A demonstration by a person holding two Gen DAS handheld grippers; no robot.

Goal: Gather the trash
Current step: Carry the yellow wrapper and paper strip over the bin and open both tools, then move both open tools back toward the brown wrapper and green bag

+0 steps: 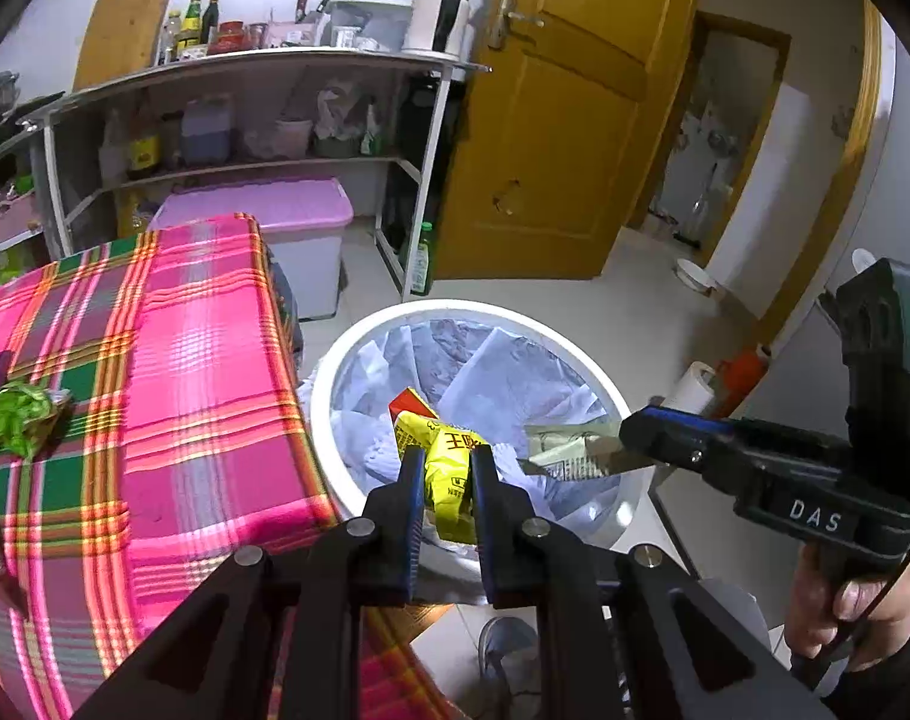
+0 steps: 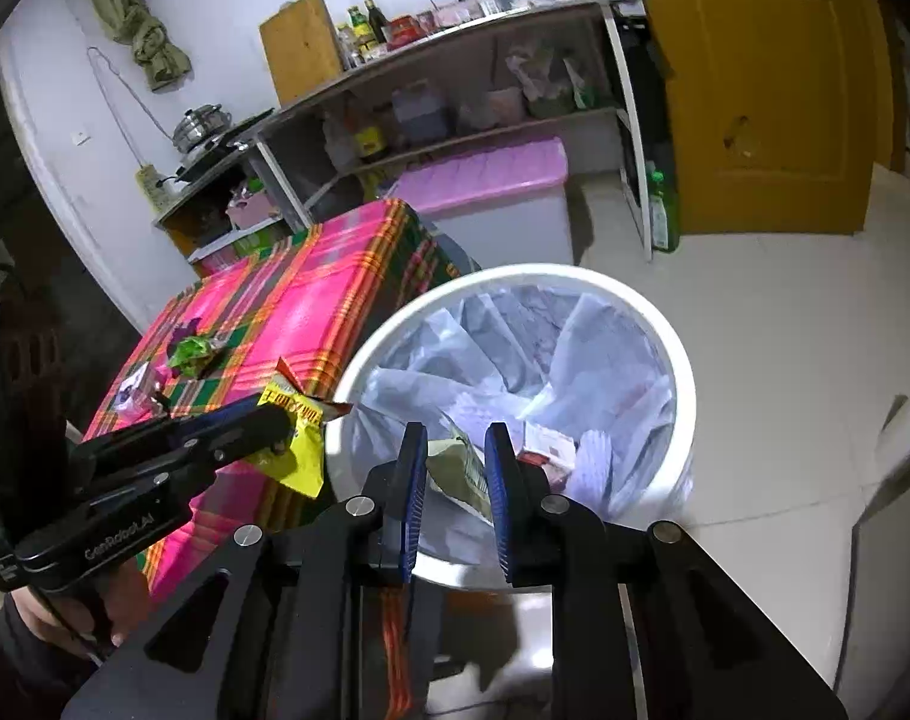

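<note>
Yellow wrapper (image 1: 449, 483) upright in left gripper (image 1: 447, 468); right gripper (image 2: 455, 468) clamps olive wrapper (image 2: 455, 471) over bin (image 2: 514, 279).

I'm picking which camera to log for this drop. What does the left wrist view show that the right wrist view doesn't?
Only the left wrist view: the left claw from behind, shut on the yellow wrapper, and a doorway past the door.

Only the right wrist view: the right claw from behind, holding a greenish wrapper, plus a pot on a stove.

Both: the white lined bin beneath the claws, the plaid table and the green wrapper left on it.
</note>
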